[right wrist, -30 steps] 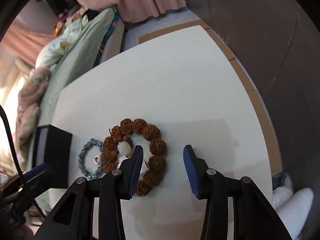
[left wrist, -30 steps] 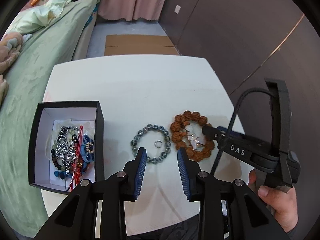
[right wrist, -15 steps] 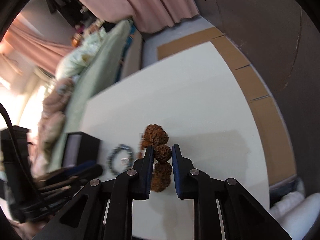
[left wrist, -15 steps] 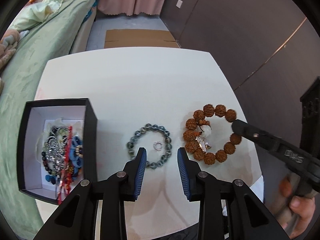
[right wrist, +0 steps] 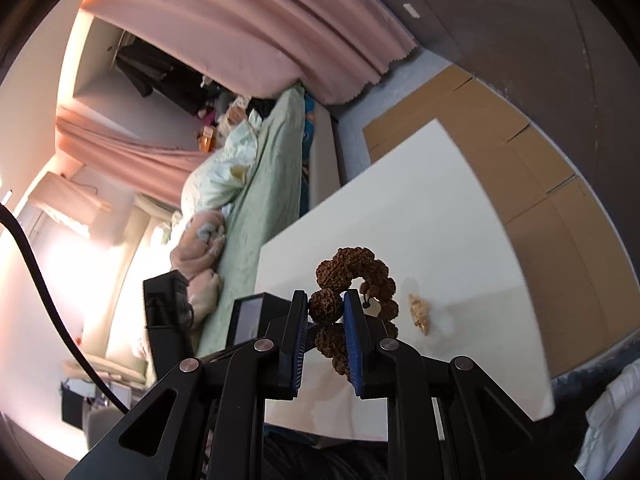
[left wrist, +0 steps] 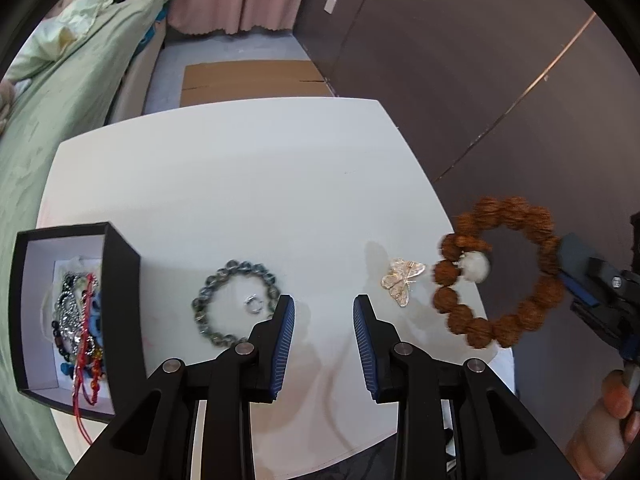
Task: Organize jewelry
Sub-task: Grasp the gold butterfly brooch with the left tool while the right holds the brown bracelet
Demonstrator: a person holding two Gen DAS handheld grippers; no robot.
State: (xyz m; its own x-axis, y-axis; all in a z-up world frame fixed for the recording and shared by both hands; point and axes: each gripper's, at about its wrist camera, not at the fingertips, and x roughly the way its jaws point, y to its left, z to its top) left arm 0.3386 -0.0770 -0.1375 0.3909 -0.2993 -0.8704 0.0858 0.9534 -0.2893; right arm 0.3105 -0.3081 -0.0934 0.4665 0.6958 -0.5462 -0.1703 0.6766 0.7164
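On the white table [left wrist: 240, 184], a black box [left wrist: 120, 280] holds tangled jewelry [left wrist: 78, 316]; right gripper [right wrist: 326, 308] clamps brown bracelet [right wrist: 356, 276], left gripper [left wrist: 324, 320] wide.

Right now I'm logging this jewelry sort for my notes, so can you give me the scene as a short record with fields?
right gripper: shut on the brown bead bracelet, held up off the table
left gripper: open, empty, above the table's near edge
left on table: gray bead bracelet with a small silver ring inside its loop; gold butterfly brooch
black box: open, at the table's left edge, already holding mixed jewelry
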